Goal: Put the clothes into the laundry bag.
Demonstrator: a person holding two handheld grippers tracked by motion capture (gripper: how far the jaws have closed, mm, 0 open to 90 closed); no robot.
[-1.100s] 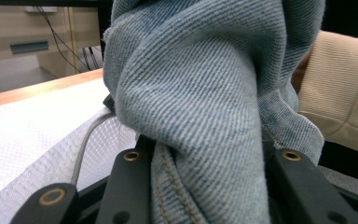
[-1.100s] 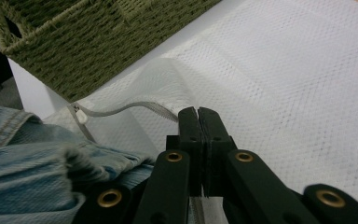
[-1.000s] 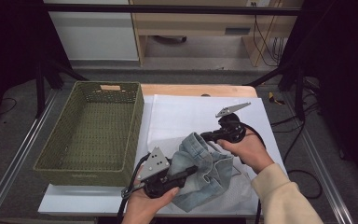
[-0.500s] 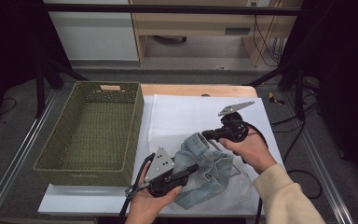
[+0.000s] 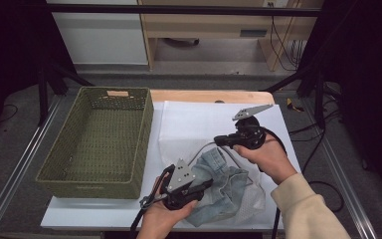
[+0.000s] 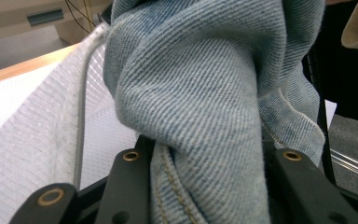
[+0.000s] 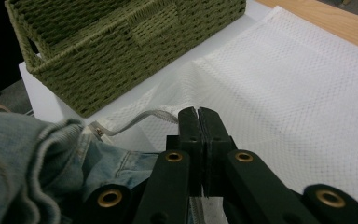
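Note:
A light blue denim garment (image 5: pixel 220 175) lies bunched at the table's near edge, partly inside a white mesh bag (image 5: pixel 194 124). My left gripper (image 5: pixel 205 186) comes in from the bottom and is shut on a thick fold of the denim (image 6: pixel 200 93), which bulges up between the jaws of the left gripper (image 6: pixel 209 161). My right gripper (image 5: pixel 219 142) reaches from the right and is shut on the bag's corded rim (image 7: pixel 135 120). In the right gripper view the right gripper (image 7: pixel 198 114) has its pads pressed together on the mesh bag (image 7: pixel 284 93).
A green wicker basket (image 5: pixel 95 185) stands on the left of the table, close beside the bag; its corner (image 7: pixel 121 56) shows in the right gripper view. A wooden table edge (image 5: pixel 214 95) runs behind the bag.
My left gripper has shifted slightly to the right with the denim in it. The right gripper stays almost still on the bag's rim.

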